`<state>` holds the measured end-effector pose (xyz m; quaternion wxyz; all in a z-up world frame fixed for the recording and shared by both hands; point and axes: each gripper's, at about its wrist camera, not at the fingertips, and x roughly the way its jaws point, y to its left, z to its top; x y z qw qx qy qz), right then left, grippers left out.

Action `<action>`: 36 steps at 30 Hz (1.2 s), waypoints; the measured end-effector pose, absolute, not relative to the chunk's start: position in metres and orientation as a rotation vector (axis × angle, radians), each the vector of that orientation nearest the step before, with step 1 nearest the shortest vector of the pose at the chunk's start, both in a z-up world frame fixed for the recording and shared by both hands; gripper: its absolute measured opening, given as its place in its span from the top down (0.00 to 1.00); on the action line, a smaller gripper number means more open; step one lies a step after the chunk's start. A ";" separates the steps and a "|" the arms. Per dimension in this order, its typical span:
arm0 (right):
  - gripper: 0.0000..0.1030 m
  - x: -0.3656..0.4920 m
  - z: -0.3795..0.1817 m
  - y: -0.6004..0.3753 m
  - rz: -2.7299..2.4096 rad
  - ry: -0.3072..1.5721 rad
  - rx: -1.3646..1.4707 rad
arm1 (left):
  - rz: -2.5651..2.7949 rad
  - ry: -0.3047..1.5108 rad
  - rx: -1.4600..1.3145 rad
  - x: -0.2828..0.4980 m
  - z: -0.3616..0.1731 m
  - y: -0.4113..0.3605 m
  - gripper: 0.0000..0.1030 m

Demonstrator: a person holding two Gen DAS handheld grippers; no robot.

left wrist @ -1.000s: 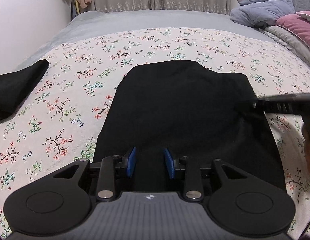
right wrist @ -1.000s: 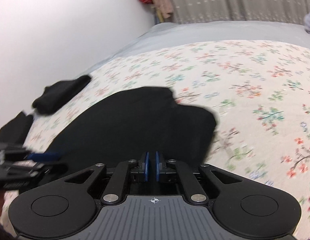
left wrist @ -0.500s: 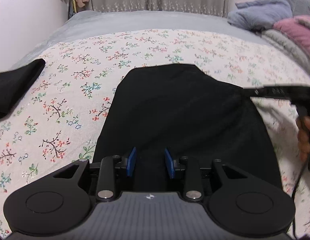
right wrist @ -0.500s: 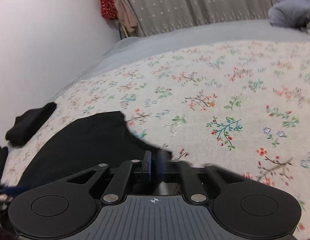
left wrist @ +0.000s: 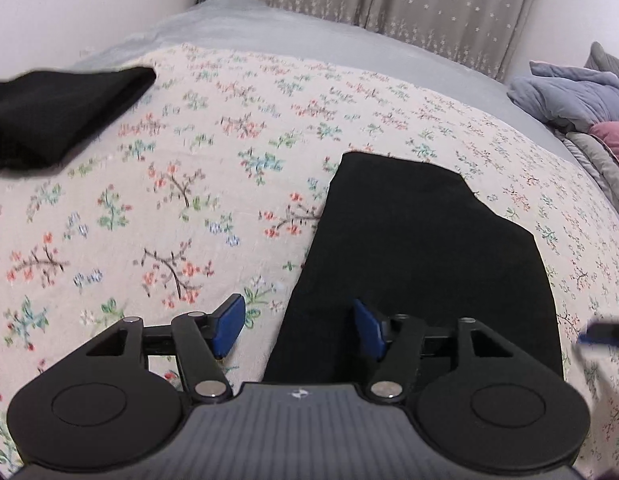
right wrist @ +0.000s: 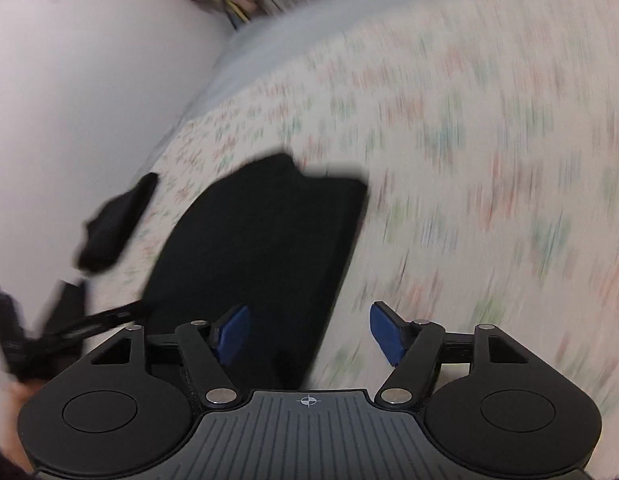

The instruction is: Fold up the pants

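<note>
The black pants (left wrist: 421, 264) lie folded flat on the bed (left wrist: 237, 128), on its flowered cover, near the front edge. The left hand-held gripper (left wrist: 297, 330) hangs over their left edge, its blue pads spread apart after just opening; cloth lies below the gap, but the pads do not press it. The right hand-held gripper (right wrist: 309, 334) has just sprung open too, above the right edge; that view is smeared, so contact looks unlikely at best. A second dark folded garment (left wrist: 57, 116) rests well apart, toward the wall.
</note>
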<state>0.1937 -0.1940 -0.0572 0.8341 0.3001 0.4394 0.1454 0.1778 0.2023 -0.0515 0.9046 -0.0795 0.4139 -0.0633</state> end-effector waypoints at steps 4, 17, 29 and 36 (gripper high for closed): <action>0.34 0.174 -0.087 -0.195 0.335 0.920 0.782 | -0.140 0.878 -0.231 0.179 -0.056 0.206 0.52; 0.37 0.156 -0.092 -0.208 0.286 0.895 0.855 | -0.149 0.897 -0.260 0.182 -0.061 0.210 0.51; 0.35 0.160 -0.104 -0.203 0.385 0.836 0.925 | -0.173 0.921 -0.333 0.187 -0.066 0.218 0.50; 0.46 0.172 -0.104 -0.171 0.425 0.769 0.850 | -0.201 0.926 -0.379 0.191 -0.068 0.226 0.50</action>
